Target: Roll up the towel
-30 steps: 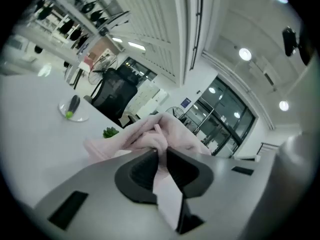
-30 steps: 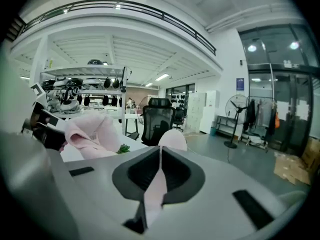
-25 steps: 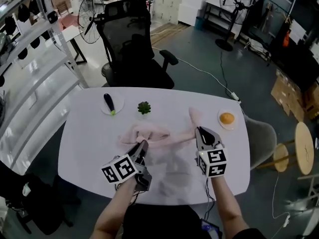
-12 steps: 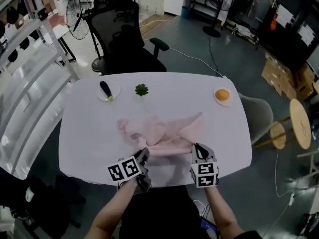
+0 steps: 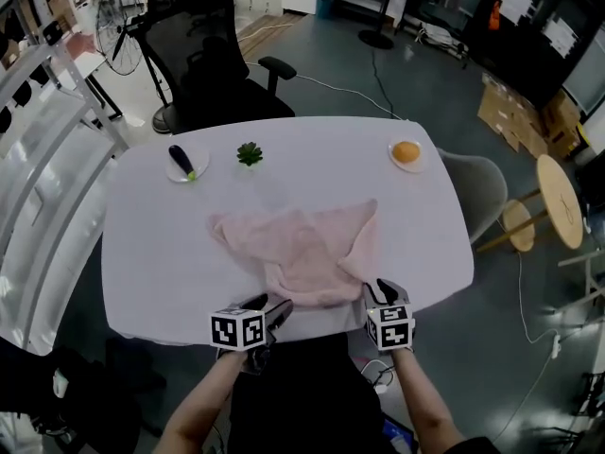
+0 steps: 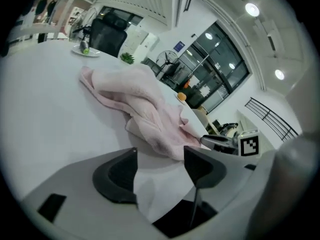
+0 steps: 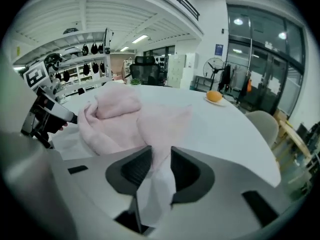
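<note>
Left gripper (image 5: pixel 272 307); right gripper (image 5: pixel 383 289); fingers (image 6: pixel 116 176) mid-opening

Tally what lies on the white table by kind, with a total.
pink towel: 1
plates: 2
eggplant: 1
orange: 1
small plant: 1
Total: 6

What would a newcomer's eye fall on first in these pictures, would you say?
A crumpled pink towel sprawls across the middle of the white table. At the table's near edge, both grippers' jaws have just been opening: the left gripper holds nothing, while the right gripper has towel cloth between its jaws.
</note>
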The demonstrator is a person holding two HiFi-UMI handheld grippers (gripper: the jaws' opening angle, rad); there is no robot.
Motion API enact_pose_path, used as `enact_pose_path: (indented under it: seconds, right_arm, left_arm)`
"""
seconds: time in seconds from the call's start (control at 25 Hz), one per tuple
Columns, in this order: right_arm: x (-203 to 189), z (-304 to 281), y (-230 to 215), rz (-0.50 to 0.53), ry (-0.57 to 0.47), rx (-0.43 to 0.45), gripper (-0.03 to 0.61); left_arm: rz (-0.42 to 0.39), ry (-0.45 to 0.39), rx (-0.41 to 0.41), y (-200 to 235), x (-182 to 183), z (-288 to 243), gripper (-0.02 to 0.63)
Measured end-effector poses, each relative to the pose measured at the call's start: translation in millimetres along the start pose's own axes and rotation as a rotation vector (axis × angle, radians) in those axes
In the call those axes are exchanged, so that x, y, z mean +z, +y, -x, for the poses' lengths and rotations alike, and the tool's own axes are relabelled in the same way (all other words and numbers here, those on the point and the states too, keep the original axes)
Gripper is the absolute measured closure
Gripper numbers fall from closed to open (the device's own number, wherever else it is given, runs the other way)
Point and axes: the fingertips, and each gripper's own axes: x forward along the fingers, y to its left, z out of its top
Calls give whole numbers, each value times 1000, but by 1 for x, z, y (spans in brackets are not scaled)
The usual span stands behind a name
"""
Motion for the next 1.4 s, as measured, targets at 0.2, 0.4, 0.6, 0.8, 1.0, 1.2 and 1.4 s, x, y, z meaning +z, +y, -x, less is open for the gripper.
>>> enact_pose_path:
  seconds: [0.2, 0.4, 0.6, 0.8, 1.0, 1.2, 1.4]
  right_arm:
    - [27, 11, 6, 105, -18, 91, 315]
    - [60, 8, 23, 227, -43, 188, 273]
    - [70, -5, 51, 342, -31, 293, 288]
    - [51, -25, 66, 407, 23, 342, 301]
    - [38, -44, 64, 413, 58, 336, 332]
    - [37, -50, 49, 368, 53, 303, 436]
    - [45, -50, 28, 305, 43, 285, 523]
  left_arm:
    - [-279, -20, 49, -9, 39, 31, 284]
    - [-527, -87, 85, -44, 102, 27, 282]
    - [-612, -10, 32, -78, 124, -29, 279]
    - [-720, 135, 117, -63, 113, -94, 278]
    - [-672, 233, 195, -32, 103, -132, 281]
    - [-672, 279, 319, 4, 101, -143, 405]
    - [-604, 240, 317, 17, 112, -131, 569]
